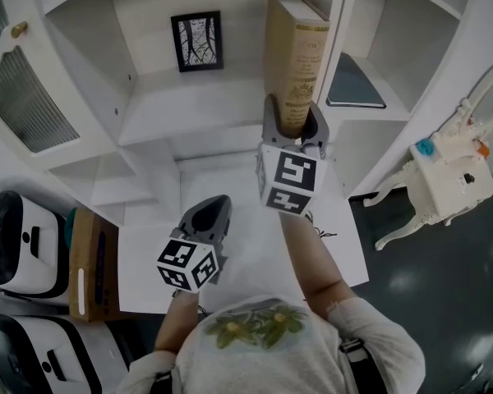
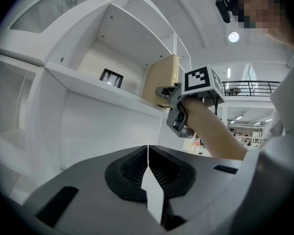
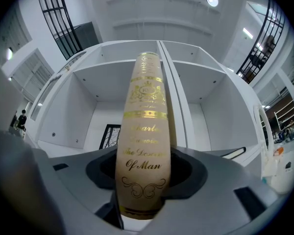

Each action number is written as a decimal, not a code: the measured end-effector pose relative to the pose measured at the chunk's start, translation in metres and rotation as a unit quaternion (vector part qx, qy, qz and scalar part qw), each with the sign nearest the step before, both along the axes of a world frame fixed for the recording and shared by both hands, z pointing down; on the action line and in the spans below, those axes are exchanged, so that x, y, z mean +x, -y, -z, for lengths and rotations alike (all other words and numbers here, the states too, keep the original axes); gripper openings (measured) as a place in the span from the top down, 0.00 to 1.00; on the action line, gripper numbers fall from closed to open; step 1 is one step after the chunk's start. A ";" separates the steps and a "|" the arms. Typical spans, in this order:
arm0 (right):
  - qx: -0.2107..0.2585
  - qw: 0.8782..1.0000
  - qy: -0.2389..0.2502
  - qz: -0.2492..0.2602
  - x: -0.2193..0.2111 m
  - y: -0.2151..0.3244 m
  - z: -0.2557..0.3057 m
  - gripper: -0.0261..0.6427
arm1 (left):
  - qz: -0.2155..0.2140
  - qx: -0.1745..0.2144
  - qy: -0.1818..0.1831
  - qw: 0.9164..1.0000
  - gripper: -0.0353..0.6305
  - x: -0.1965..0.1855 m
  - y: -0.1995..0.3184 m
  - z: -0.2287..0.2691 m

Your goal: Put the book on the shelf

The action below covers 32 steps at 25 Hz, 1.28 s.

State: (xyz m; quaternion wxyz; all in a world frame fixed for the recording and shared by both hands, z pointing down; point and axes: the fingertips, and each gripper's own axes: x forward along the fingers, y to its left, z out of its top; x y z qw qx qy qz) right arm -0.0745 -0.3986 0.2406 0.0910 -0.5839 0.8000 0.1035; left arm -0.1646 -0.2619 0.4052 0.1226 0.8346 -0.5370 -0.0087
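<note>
Book (image 1: 296,64) with a tan cover and gilt lettering on its spine, held upright. The right gripper (image 1: 293,128) has its jaws closed on the lower end of the spine, one jaw on each cover. It stands at the right end of a white shelf (image 1: 189,105) compartment, close to the vertical divider (image 1: 333,48). Whether its foot already rests on the board cannot be made out.

A small framed picture (image 1: 197,41) leans against the back wall of the same compartment, well to the book's left. A dark book (image 1: 355,84) lies flat in the next compartment, beyond the divider.

The left gripper (image 2: 148,153) hangs lower and nearer the person, with its jaws pressed together on nothing.

The step in hand appears to be the placing itself — the carry looks nearly over. The next move likely calls for easing the book in and down until it stands on the board, square to the divider, before the jaws let go — otherwise a tall, narrow book may topple.
</note>
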 end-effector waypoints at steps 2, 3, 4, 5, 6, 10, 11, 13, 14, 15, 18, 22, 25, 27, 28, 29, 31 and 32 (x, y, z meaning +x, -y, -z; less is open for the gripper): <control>0.001 1.000 -0.002 0.001 -0.001 0.001 0.001 0.62 | 0.001 -0.001 0.000 1.000 0.90 0.000 0.000 0.000; 0.000 1.000 -0.004 0.002 -0.001 0.001 0.000 0.62 | 0.001 -0.001 0.000 1.000 0.90 0.000 0.000 -0.001; -0.001 1.000 -0.006 0.002 -0.002 0.002 -0.001 0.62 | 0.001 -0.001 -0.001 1.000 0.90 0.000 0.000 -0.001; -0.004 1.000 -0.008 0.003 -0.002 0.002 -0.002 0.62 | 0.001 -0.001 -0.001 1.000 0.90 0.000 0.000 -0.001; -0.011 1.000 -0.010 0.005 -0.003 0.003 -0.004 0.62 | 0.001 -0.001 -0.001 1.000 0.90 0.000 0.000 -0.001; -0.010 1.000 -0.007 0.009 -0.001 0.000 -0.008 0.61 | 0.002 -0.002 0.000 1.000 0.90 -0.002 0.000 -0.001; -0.005 1.000 -0.004 0.012 0.000 -0.003 -0.007 0.61 | 0.003 -0.001 0.000 1.000 0.90 -0.002 0.001 -0.001; 0.003 1.000 0.002 0.019 0.002 -0.008 -0.008 0.61 | 0.004 -0.001 0.000 1.000 0.90 -0.004 0.001 -0.002; 0.009 1.000 0.005 0.023 0.003 -0.012 -0.007 0.61 | 0.004 -0.002 0.000 1.000 0.90 -0.004 0.001 -0.002; 0.016 0.999 0.009 0.028 0.004 -0.016 -0.006 0.61 | 0.004 -0.002 0.000 1.000 0.90 -0.004 0.001 -0.002; 0.024 0.999 0.020 0.043 0.007 -0.026 -0.004 0.61 | 0.003 -0.002 0.000 1.000 0.90 -0.003 0.001 -0.002; 0.034 0.998 0.025 0.047 0.013 -0.038 -0.003 0.61 | 0.002 -0.002 0.000 1.000 0.90 -0.003 0.002 -0.002; 0.044 0.998 0.031 0.044 0.017 -0.045 -0.003 0.61 | 0.000 -0.003 0.000 1.000 0.90 -0.003 0.002 -0.003; 0.045 0.998 0.030 0.043 0.017 -0.045 -0.003 0.63 | -0.001 -0.003 -0.001 1.000 0.90 -0.003 0.002 -0.003; 0.045 0.998 0.030 0.043 0.016 -0.045 -0.003 0.63 | -0.002 -0.003 -0.001 1.000 0.90 -0.003 0.002 -0.003; 0.044 0.998 0.029 0.043 0.016 -0.044 -0.004 0.63 | -0.002 -0.003 -0.001 1.000 0.90 -0.002 0.002 -0.003; 0.042 0.998 0.028 0.041 0.016 -0.043 -0.004 0.63 | -0.003 -0.003 0.000 1.000 0.90 -0.002 0.002 -0.003; 0.042 0.998 0.027 0.039 0.016 -0.042 -0.004 0.63 | -0.002 -0.003 0.000 1.000 0.90 -0.002 0.001 -0.003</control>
